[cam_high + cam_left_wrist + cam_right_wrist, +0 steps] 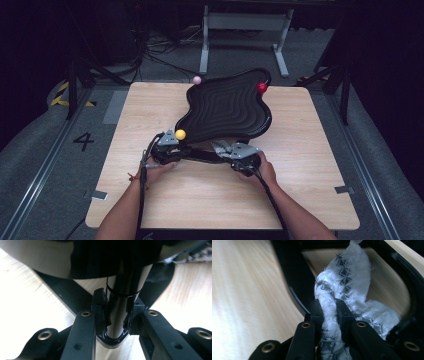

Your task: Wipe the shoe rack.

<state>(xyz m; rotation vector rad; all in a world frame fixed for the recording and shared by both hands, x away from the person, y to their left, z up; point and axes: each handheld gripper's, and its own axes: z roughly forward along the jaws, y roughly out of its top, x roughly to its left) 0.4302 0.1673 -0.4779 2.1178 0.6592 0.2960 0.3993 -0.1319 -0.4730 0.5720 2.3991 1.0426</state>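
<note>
Right gripper view: cloth [352,282] between jaws

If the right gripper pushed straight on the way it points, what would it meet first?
The right gripper is shut on a white patterned cloth, so more of that cloth comes first. Behind it lies the black frame on the wooden table; depth is unclear.

Light wooden square table [300,200] set on grey floor. Grey metal frame stand [245,30] seen behind table. Black numeral "4" [83,141] marked on floor at left.
</note>
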